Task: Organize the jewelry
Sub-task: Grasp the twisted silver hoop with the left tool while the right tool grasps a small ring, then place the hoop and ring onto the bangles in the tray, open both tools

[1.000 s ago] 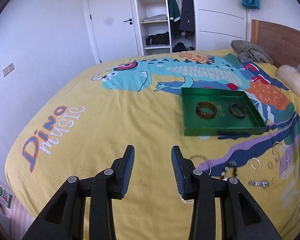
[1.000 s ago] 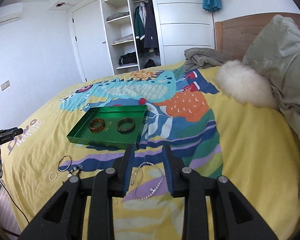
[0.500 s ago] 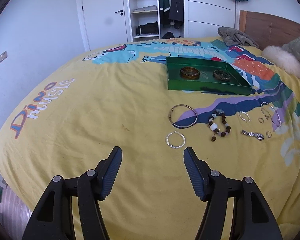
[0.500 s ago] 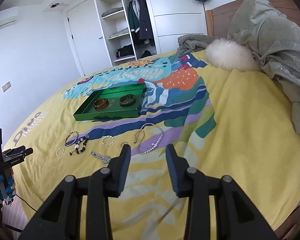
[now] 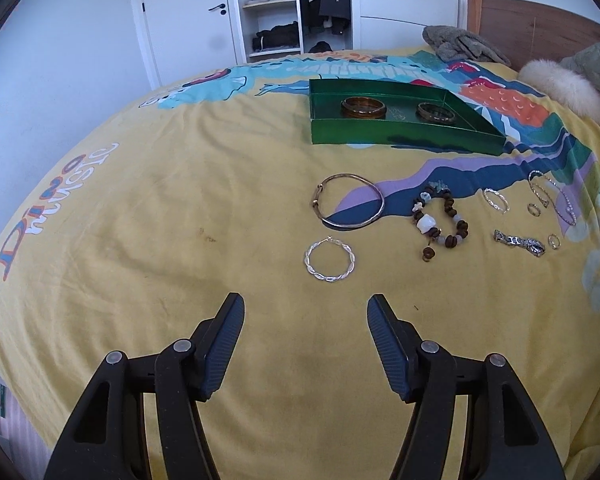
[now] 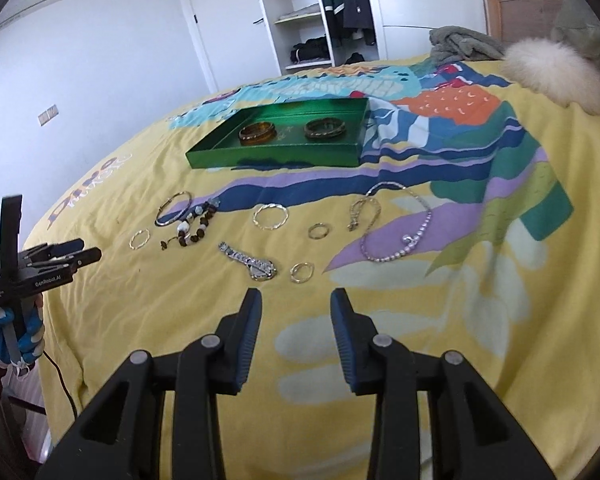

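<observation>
A green tray [image 5: 404, 136] [image 6: 276, 154] lies on the yellow bedspread and holds two brown bangles [image 5: 363, 107] [image 6: 325, 129]. In front of it lie a thin metal bangle [image 5: 348, 205], a twisted silver hoop [image 5: 330, 261], a beaded bracelet [image 5: 440, 220], a silver chain piece [image 6: 252, 266], several small rings [image 6: 302, 272] and a sparkly necklace [image 6: 396, 224]. My left gripper [image 5: 305, 318] is open and empty, just short of the twisted hoop. My right gripper [image 6: 296, 312] is open and empty, just short of the chain piece and a ring. The left gripper also shows in the right wrist view [image 6: 66, 254].
A grey bundle of cloth [image 5: 460, 44], a fluffy white cushion [image 6: 556, 76] and a wooden headboard [image 5: 532, 20] are at the far right. An open wardrobe [image 5: 292, 8] and a white door stand behind the bed. The bed's edge is close below both grippers.
Both grippers have pulled back from the tray and opened wider. The loose jewelry now lies in full view ahead of the fingertips. Nothing has been picked up.
</observation>
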The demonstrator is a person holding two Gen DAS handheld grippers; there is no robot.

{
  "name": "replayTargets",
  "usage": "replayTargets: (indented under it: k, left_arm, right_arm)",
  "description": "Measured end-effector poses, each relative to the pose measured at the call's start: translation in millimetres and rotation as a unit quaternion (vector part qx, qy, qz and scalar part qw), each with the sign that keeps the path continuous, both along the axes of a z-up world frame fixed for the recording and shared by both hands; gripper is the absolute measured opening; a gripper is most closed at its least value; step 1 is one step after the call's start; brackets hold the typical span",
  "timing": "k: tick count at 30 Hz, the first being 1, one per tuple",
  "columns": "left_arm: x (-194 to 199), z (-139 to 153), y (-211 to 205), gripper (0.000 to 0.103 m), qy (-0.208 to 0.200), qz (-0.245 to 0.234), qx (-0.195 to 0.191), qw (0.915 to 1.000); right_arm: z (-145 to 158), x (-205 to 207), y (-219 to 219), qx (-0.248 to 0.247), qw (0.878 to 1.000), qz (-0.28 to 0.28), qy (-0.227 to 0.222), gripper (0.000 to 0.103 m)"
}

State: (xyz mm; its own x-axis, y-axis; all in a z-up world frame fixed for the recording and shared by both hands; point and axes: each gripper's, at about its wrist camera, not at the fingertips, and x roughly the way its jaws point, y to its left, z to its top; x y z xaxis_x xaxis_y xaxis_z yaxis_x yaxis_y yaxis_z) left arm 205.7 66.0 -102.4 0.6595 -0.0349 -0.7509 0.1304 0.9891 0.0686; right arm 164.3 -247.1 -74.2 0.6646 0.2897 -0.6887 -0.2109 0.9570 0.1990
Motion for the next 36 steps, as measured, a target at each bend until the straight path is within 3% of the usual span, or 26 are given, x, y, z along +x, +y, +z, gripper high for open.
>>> replayTargets:
  k: [9, 20, 28, 36]
  left_arm:
    - [31, -18, -10, 0.063, 0.013, -0.002, 0.008, 0.9999]
    - [59, -38, -13, 0.063, 0.034, 0.003, 0.006, 0.9994]
    - [64, -43, -5, 0.037, 0.041, 0.01, -0.018, 0.9989]
    - [54, -31, 1, 0.037, 0.029, 0.007, -0.033, 0.999]
  right_arm:
    - [-36, 50, 22, -0.059, 0.997, 0.044, 0.029, 0.032]
    - [-51, 70, 30, -0.084, 0.993, 0.067, 0.038, 0.022]
    - [-53, 70, 29, -0.078, 0.994, 0.068, 0.034, 0.018]
    - [-38, 59, 28, -0.068, 0.995, 0.064, 0.015, 0.018]
